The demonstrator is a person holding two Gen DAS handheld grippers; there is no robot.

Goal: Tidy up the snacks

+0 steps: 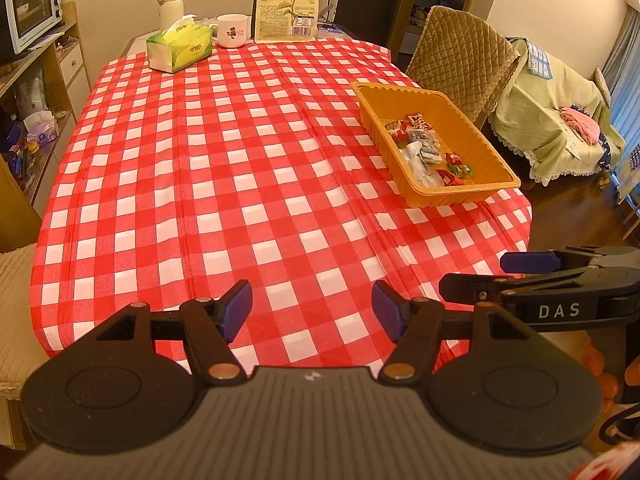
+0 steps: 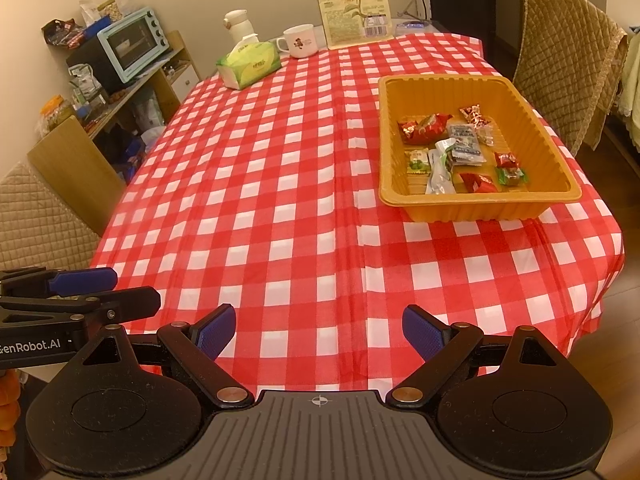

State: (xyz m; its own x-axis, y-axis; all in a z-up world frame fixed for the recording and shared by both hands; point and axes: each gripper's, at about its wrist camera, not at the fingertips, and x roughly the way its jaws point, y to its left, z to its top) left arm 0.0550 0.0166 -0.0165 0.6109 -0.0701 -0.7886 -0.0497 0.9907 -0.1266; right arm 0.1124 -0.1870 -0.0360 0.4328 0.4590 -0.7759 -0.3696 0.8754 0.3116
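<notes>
The bench (image 2: 280, 200), draped in a thin red-and-white checked cloth with long creases running away from the cameras, carries everything. The landmark is the orange tray (image 2: 480, 208): a ribbed, thin-walled plastic rectangle with a flared rim, sitting toward the bench's right edge, well beyond both grippers.

All the snacks (image 2: 456, 148) visible lie inside that tray, loosely scattered on its floor: small crinkly foil and plastic wrappers, red, green, silver and grey, some overlapping. None shows on the cloth outside it.

Beyond the tray, at the far end of the bench, stand a tall flat sunflower-seed bag (image 2: 352, 4), a white mug (image 2: 299, 42), a soft green tissue pack (image 2: 248, 65) and a white flask (image 2: 236, 24).

The left gripper (image 1: 312, 312) and right gripper (image 2: 318, 334) both hover over the near edge, well short of the tray, jaws apart and empty.

The task looks done or nearly so. If sorting within the tray remains, the right gripper is better placed; it should come down from above, pinch a wrapper by its crimped end, and avoid nudging the light tray, which would likely slide on the cloth.
</notes>
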